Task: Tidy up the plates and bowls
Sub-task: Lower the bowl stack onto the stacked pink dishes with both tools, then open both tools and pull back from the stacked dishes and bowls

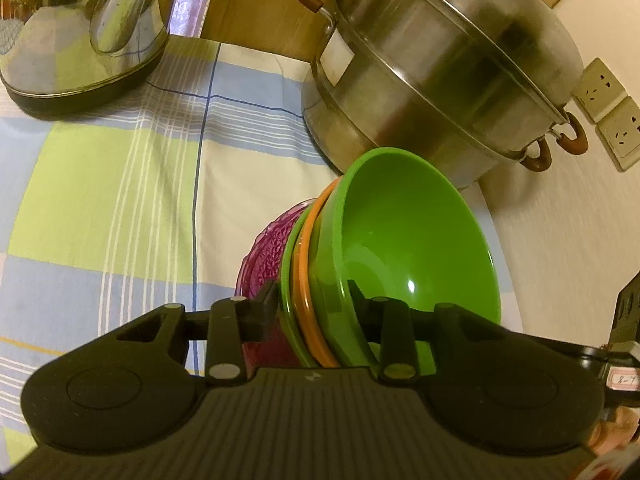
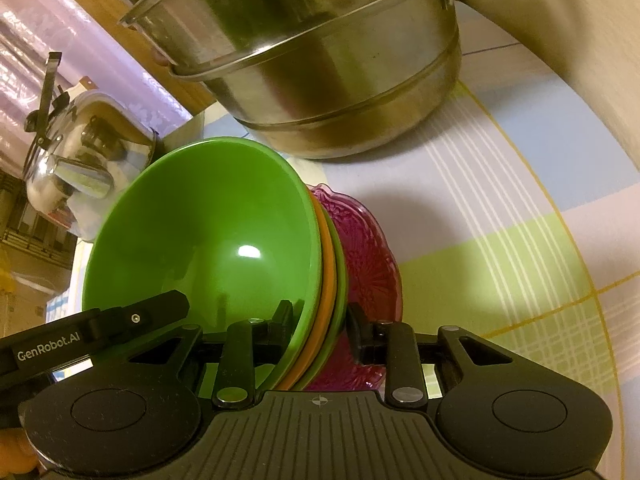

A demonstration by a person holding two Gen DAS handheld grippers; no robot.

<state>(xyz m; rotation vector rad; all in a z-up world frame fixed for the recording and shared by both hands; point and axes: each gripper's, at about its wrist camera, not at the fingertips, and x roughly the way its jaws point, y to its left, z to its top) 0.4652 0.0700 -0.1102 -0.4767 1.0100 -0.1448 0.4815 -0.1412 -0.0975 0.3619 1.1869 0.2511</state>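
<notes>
A nested stack of dishes is held between both grippers: a green bowl [image 1: 408,236] on top, an orange dish [image 1: 306,276] and another green one under it, and a purple patterned glass plate [image 1: 264,260] at the bottom. My left gripper [image 1: 314,312] is shut on the stack's rim. My right gripper [image 2: 320,326] is shut on the opposite rim, with the green bowl [image 2: 208,236] and the purple plate [image 2: 368,256] showing there. The stack is tilted above the checked tablecloth [image 1: 120,184].
A large steel steamer pot [image 1: 440,68] stands just behind the stack and also shows in the right wrist view [image 2: 320,60]. A steel kettle [image 1: 76,28] stands at the far left. Wall sockets [image 1: 608,108] are at the right.
</notes>
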